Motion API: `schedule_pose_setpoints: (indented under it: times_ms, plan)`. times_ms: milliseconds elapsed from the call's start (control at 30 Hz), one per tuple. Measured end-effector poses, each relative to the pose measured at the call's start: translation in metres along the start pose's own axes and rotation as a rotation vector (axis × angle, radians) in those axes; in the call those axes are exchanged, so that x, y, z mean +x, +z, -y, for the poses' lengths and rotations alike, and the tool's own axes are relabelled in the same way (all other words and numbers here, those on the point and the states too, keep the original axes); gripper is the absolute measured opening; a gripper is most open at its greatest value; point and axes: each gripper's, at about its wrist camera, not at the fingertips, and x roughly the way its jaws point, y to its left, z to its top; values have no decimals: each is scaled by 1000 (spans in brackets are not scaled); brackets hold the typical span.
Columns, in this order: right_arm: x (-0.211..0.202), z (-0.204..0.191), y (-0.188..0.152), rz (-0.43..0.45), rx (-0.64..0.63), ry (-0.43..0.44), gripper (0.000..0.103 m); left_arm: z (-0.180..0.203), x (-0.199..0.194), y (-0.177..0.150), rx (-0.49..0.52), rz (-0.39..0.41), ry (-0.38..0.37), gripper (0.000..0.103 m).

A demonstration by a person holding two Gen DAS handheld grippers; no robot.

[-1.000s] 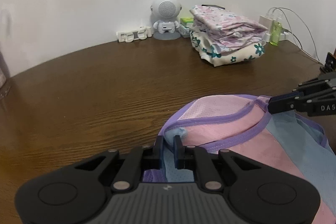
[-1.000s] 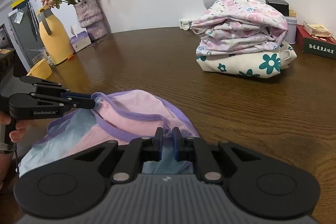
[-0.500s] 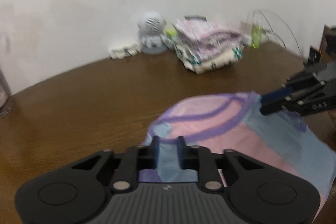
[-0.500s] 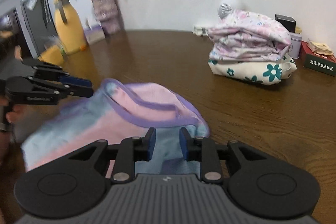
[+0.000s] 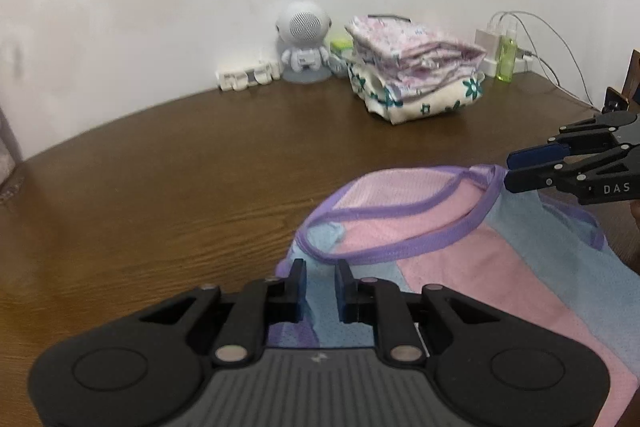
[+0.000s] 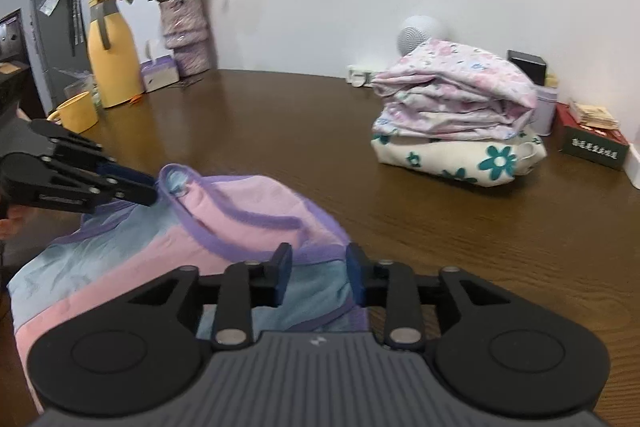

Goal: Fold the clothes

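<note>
While opening, right tool [image 6: 318,273] straddles garment [image 6: 224,223]

Your right gripper [image 6: 318,275] sits low over the near edge of the pink-and-blue mesh garment [image 6: 208,227] with purple trim – jaws opening, blue fabric lying in the gap, pads not pressing it. Your left gripper [image 6: 154,189] comes in from the left, tips at the garment's purple-edged corner; can't tell if it pinches the cloth. Garment lies flat on the brown table [image 6: 440,227], partly over its near edge. Folded stack [image 6: 456,115] far right – floral piece on top of a cream one with teal flowers. Yellow jug [image 6: 108,63], yellow mug [image 6: 76,115], tissue box [image 6: 160,73] and flower vase [image 6: 186,35] far left, against the wall.
</note>
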Motion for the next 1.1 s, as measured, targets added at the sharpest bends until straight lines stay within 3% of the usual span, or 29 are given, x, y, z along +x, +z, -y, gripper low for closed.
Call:
schedule_pose_setpoints:
  times_ms: [200,300,333,367,400,467,533,567,733,967,1100]
  plan:
    - [4,2,-1,-19,4,-6,36,-4,8,-2,-15,-26,1,16]
    - [-9,1,0,40,12,18,49,-9,4,-2,-31,0,3,17]
    - [-17,0,1,71,11,28,61,-10,-3,-1,-36,29,6,22]
    - [-24,-1,1,102,11,37,74,-12,-11,-1,-41,64,14,35]
    - [-31,-3,1,127,5,46,78,-12,-20,-1,-46,101,25,42]
    - [-45,-10,1,165,-15,66,90,-11,-39,-5,-49,172,51,76]
    - [-56,-19,0,187,-34,80,103,-7,-57,-11,-51,233,71,95]
    - [-60,-24,-2,189,-42,81,103,-4,-65,-16,-56,253,75,99]
    - [-78,-41,-17,162,-23,86,103,15,-88,-52,-112,255,57,101]
    - [-107,-59,-45,134,14,42,103,32,-117,-92,-169,225,117,101]
    - [-119,-65,-57,121,36,8,103,38,-129,-103,-174,203,135,92]
